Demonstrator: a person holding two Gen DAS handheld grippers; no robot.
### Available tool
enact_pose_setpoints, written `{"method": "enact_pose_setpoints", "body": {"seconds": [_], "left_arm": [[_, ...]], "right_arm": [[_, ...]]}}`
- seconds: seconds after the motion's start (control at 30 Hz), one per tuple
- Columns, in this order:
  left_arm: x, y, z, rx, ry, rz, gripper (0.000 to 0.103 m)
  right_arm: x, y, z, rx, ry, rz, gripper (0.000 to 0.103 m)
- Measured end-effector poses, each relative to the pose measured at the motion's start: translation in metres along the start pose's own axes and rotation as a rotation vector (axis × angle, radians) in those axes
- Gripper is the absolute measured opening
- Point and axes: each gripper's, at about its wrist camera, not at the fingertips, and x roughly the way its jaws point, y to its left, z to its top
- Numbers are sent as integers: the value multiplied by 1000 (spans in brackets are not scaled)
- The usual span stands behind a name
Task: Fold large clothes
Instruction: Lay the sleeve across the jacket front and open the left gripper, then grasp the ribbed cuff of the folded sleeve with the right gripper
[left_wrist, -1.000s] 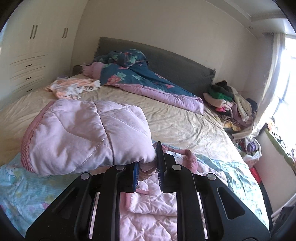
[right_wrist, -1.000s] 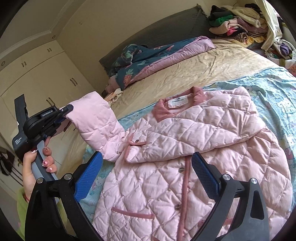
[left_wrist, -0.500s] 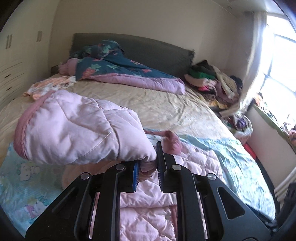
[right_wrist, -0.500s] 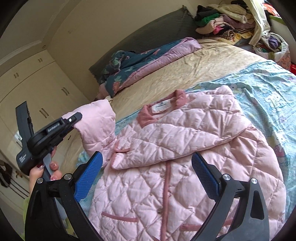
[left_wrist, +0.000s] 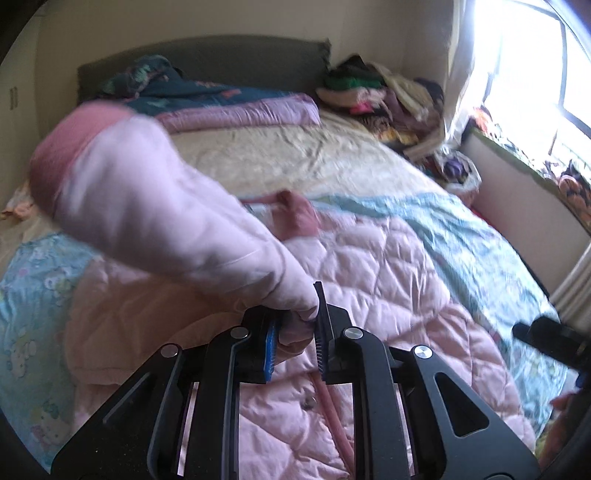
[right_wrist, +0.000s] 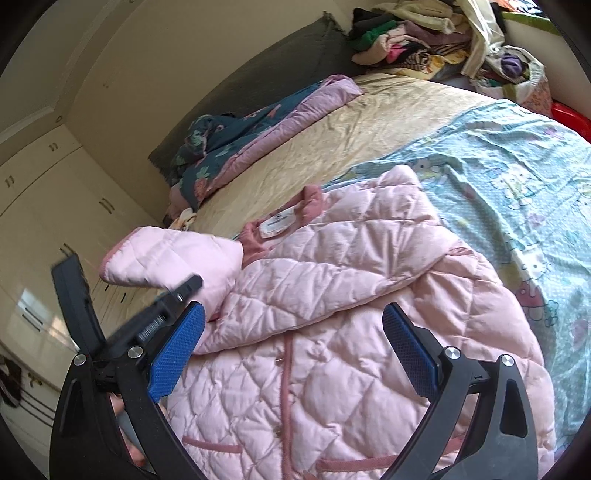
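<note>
Bed (right_wrist: 388, 122) below: your left tongs (left_wrist: 295, 338) pinch the pink jacket's (right_wrist: 332, 332) sleeve (left_wrist: 155, 221) at centre frame; your right tongs (right_wrist: 291, 352) gape wide.

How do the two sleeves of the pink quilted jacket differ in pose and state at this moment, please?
The left sleeve is lifted off the jacket, pinched in the left gripper; the right sleeve lies flat, already folded across the jacket's front. The left sleeve's darker pink cuff shows at its free end; the right sleeve's cuff is hard to make out. The right gripper hovers open, touching neither sleeve. Both sleeves share the pale pink diamond quilting.
</note>
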Motion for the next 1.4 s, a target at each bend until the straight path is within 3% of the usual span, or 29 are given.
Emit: {"method": "enact_pose_setpoints", "body": {"seconds": [0.2,0.5,0.8,0.87,0.9,1.13,1.2,1.4], "left_arm": [[28,-13,-18,28,67,-14,11],[38,-21,-31,57,113,-27,16],[33,-33,-39,107,170,-44,38],[28,-33,-40,109,174,-78,62],[24,-32,-40,101,171,-97,83],[6,-17,-35,83,163,-75,86],[1,-5,-31,64,155,-49,94],[-7,35,-25,-23,130,14,94]], "right_arm": [[-1,-22,4,42,-9,-34,96],[-4,-40,7,80,-22,-66,96],[-4,-40,7,78,-23,-74,96],[-4,-41,7,78,-20,-68,96],[-4,-40,7,79,-17,-69,96],[4,-31,2,60,-2,-81,96],[8,-27,1,50,6,-81,96],[33,-17,-5,27,70,-89,96]]}}
